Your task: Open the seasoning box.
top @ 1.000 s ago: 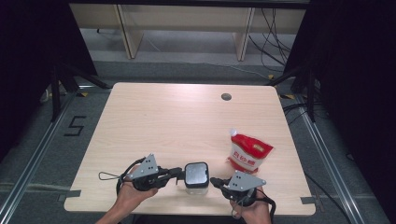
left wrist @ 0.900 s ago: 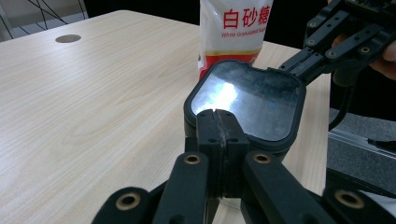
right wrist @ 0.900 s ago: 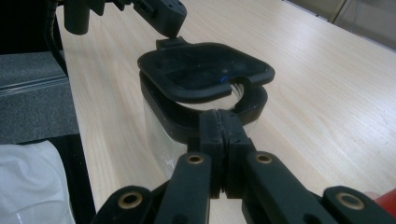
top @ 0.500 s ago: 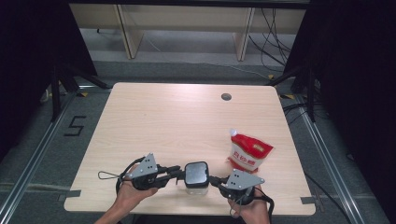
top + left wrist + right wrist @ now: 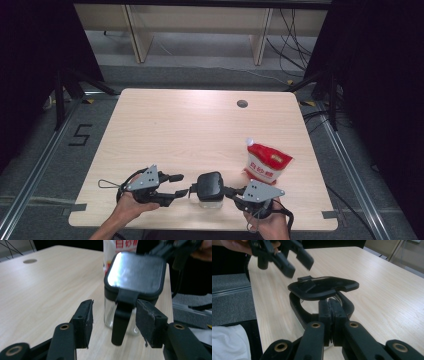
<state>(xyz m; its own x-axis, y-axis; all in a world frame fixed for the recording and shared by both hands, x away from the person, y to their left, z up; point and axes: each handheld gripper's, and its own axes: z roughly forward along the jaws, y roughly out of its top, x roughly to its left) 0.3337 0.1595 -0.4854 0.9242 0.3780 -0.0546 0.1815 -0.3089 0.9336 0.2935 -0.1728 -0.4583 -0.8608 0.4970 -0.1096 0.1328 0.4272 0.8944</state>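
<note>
At the bench's [image 5: 165,130] near edge stands a glass jar [image 5: 210,199] with a black lid [image 5: 136,272]. The right hand-held gripper [image 5: 231,192] is clenched on the jar's rim; the left hand-held gripper [image 5: 184,184] is released, straddling the lid's tab [image 5: 123,315]. A hard pull could tip the jar off the edge. Farther right lies a red pouch [image 5: 266,162].

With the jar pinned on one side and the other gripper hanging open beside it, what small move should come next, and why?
Probably ease the left gripper forward and shut it on the black spoon handle, which hangs between its open jaws. The right gripper is clamped on the jar rim, bracing it, and the lid looks raised.
</note>
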